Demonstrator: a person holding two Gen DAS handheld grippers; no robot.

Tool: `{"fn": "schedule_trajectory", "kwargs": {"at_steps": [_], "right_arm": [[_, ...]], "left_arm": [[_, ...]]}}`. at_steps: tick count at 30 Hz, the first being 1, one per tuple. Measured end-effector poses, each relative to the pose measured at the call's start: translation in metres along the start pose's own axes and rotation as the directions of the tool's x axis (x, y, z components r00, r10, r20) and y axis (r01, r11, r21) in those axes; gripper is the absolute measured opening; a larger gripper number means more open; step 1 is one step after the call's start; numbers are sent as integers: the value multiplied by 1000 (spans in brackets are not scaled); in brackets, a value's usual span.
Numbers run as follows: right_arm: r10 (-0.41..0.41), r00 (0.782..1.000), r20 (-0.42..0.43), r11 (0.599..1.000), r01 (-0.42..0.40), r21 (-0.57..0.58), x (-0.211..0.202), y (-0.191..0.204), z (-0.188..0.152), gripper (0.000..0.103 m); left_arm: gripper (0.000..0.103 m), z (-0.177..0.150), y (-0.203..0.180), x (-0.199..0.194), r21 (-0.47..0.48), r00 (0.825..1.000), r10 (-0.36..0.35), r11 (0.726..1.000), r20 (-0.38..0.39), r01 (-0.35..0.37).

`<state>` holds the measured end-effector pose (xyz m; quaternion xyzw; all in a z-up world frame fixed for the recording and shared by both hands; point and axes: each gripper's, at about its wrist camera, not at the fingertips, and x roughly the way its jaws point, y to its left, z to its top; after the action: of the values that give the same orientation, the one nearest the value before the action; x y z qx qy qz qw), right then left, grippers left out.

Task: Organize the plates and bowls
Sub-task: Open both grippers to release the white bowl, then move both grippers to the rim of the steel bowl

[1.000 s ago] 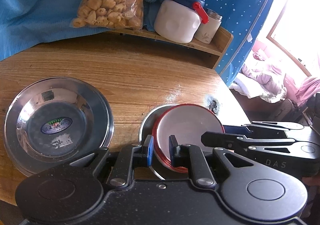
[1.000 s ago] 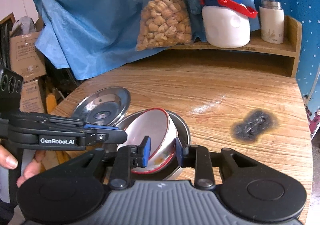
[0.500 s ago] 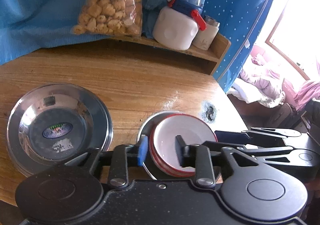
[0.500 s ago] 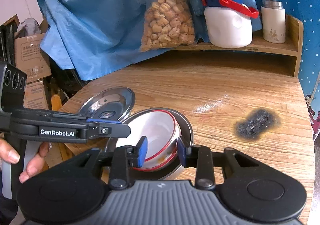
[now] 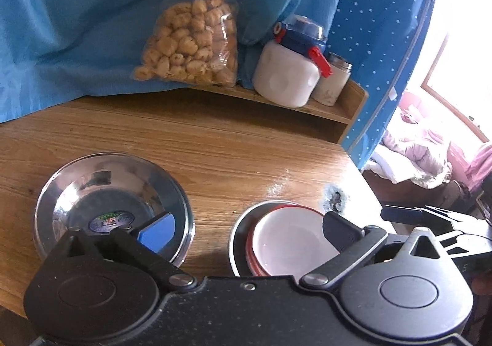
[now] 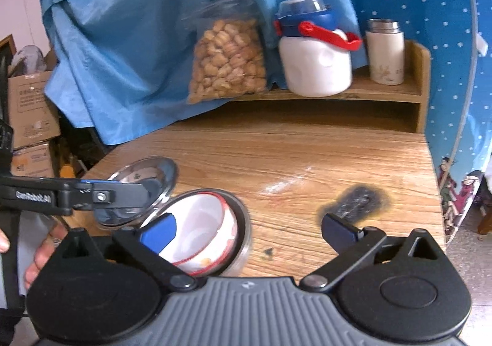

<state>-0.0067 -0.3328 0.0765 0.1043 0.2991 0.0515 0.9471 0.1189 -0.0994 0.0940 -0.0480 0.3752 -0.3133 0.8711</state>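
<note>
Both the left gripper (image 5: 246, 226) and right gripper (image 6: 249, 229) are opening, gripping nothing; the white bowl (image 5: 292, 246), lower centre, seemingly sits crooked in the steel bowl (image 5: 238, 241) and might rock.

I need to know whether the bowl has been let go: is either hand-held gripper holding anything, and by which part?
Nothing is held. Both the left hand-held gripper and right hand-held gripper are opening; the red-rimmed white bowl rests in the steel plate.
</note>
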Motion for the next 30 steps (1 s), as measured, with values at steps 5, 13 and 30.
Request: {"fn": "schedule_trajectory", "kwargs": {"at_steps": [5,13,30], "right_arm": [[-106,994,-26,994,105,-36,5,-5,-7,103],[-179,982,-53,980,173,-102,4,-7,-8,103],[-304,953,1,929,296,-223,21,13,-9,103]], "left_arm": [[102,-9,3,-5,55,997,74,996,10,-74],[102,-38,-2,-16,121,989,139,984,-55,-132],[102,-56,11,2,-145,988,120,981,-98,-133]]}}
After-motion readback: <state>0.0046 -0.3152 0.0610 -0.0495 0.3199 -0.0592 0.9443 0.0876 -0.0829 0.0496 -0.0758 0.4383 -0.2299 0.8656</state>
